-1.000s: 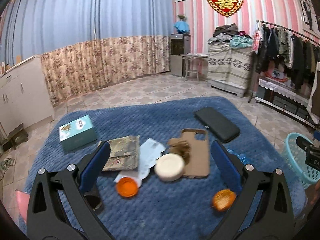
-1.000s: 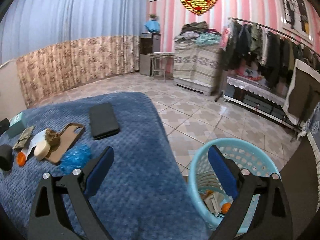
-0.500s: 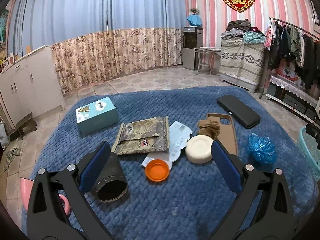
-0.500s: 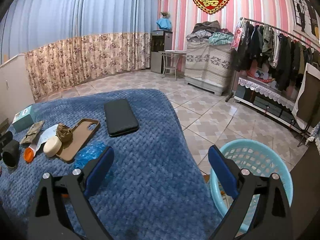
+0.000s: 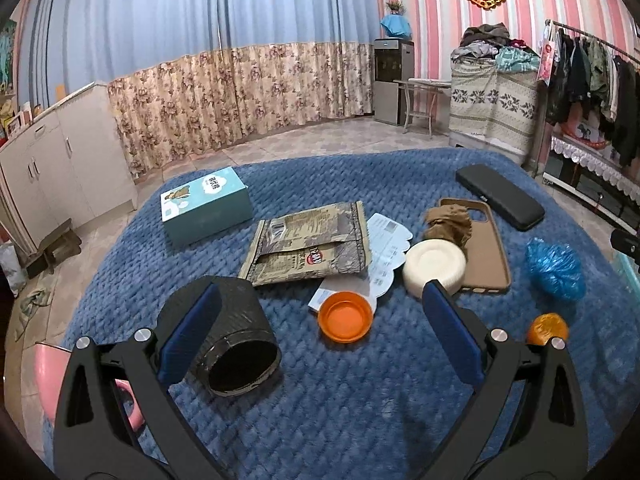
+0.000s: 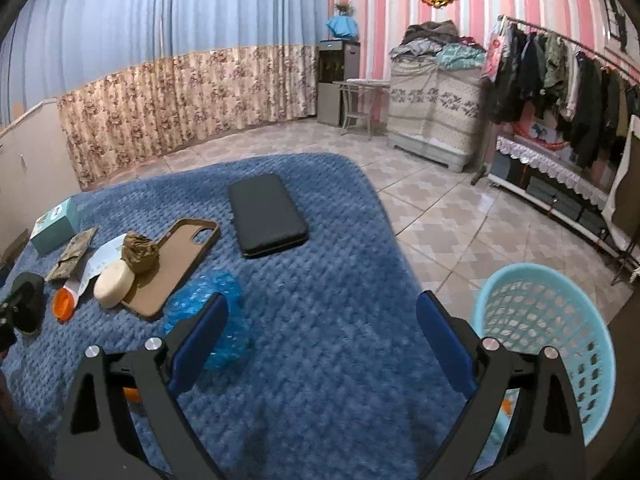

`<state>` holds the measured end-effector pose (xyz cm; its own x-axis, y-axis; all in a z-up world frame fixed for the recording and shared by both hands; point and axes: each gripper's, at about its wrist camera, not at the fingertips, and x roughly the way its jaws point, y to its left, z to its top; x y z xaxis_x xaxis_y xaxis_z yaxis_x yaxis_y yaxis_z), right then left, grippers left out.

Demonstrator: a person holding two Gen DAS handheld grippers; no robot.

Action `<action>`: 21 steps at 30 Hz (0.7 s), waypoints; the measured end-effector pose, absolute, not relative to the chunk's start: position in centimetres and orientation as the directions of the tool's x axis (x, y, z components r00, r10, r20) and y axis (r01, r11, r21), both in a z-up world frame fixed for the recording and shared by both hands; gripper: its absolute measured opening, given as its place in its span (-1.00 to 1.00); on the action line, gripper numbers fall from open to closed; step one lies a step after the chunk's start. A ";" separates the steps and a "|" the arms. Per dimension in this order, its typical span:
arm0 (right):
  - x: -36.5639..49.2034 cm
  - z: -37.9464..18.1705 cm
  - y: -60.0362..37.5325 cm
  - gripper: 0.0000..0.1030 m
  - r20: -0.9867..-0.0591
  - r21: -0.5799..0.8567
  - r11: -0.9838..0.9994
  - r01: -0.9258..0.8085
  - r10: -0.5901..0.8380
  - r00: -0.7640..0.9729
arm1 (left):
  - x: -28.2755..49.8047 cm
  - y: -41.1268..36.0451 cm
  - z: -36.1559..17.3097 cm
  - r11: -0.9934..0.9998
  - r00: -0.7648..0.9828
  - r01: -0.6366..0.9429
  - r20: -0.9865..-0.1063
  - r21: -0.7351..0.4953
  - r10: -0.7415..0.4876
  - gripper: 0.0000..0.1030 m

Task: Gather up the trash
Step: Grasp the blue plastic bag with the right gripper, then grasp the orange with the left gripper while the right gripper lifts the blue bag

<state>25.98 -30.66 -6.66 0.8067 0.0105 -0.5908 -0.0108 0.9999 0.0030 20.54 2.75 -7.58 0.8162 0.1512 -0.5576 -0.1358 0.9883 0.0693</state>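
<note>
Trash lies on a blue blanket (image 5: pixel 360 392): an orange cap (image 5: pixel 345 316), a crumpled snack wrapper (image 5: pixel 312 249), a paper slip (image 5: pixel 386 248), a brown wad (image 5: pixel 447 221), a blue plastic wad (image 5: pixel 555 269) and an orange ball (image 5: pixel 547 328). My left gripper (image 5: pixel 318 332) hovers open just above the orange cap, holding nothing. My right gripper (image 6: pixel 322 336) is open and empty over the blanket; the blue plastic wad (image 6: pixel 208 316) lies by its left finger. A light blue basket (image 6: pixel 560 344) stands on the floor to the right.
A black roll (image 5: pixel 224 340), a teal box (image 5: pixel 206 210), a white soap-like disc (image 5: pixel 434 266), a brown phone case (image 5: pixel 484 252) and a black phone (image 5: pixel 500 196) also lie on the blanket. A clothes rack (image 6: pixel 560 80) and tiled floor (image 6: pixel 440 216) are to the right.
The left gripper has swung left and come closer over the orange cap and black roll. The right gripper has moved left from above the basket to over the blanket.
</note>
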 end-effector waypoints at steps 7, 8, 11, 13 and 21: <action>27.5 -8.6 -26.3 0.79 -0.632 -0.026 0.991 -0.131 0.085 0.770 | 21.0 3.3 -8.4 0.990 0.808 -0.135 -0.574 0.040 0.133 0.89; 27.7 -9.0 -25.7 0.78 -0.643 -0.028 0.989 -0.145 0.093 0.760 | 21.0 3.2 -8.6 0.990 0.807 -0.132 -0.576 0.041 0.131 0.89; 28.8 -10.7 -24.5 0.39 -0.686 -0.010 0.983 -0.181 0.125 0.717 | 21.1 2.9 -9.0 0.992 0.801 -0.123 -0.586 0.041 0.123 0.89; 29.3 -11.4 -24.3 0.18 -0.699 0.021 0.979 -0.203 0.160 0.697 | 21.1 2.6 -9.2 0.992 0.799 -0.118 -0.590 0.038 0.118 0.89; 28.5 -9.7 -25.6 -0.44 -0.651 0.057 0.975 -0.213 0.198 0.733 | 20.9 0.3 -9.3 0.996 0.796 -0.084 -0.599 0.030 0.085 0.89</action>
